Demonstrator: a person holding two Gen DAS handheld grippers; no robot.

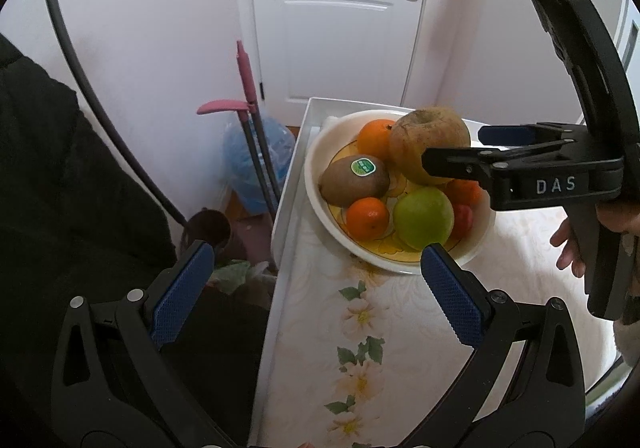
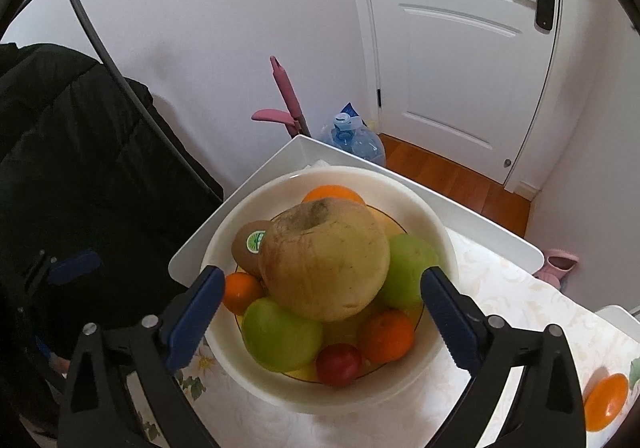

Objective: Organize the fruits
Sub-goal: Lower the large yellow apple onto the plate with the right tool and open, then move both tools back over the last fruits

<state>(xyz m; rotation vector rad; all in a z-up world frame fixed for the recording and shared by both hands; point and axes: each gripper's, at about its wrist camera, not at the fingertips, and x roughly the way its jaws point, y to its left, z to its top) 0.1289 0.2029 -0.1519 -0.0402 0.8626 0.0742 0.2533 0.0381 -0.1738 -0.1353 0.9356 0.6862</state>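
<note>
A white bowl [image 1: 316,152] [image 2: 400,394] stands at the far end of the table. It holds a big yellow-brown pear [image 1: 428,136] [image 2: 324,260] on top, a kiwi [image 1: 354,180] [image 2: 250,244] with a green sticker, several oranges, green apples [image 1: 424,218] [image 2: 280,336] and a small red fruit [image 2: 339,364]. My right gripper [image 2: 320,300] [image 1: 460,148] is open with its fingers either side of the pear, over the bowl. My left gripper [image 1: 316,288] is open and empty, near the bowl's front edge.
The table has a flowered cloth [image 1: 360,328] and a raised white rim [image 1: 288,208]. Another orange object [image 2: 606,402] lies at the right. A water jug [image 1: 256,164], a pink-handled mop [image 1: 248,88] and a white door [image 1: 340,8] stand behind. A black coat [image 1: 60,208] hangs at left.
</note>
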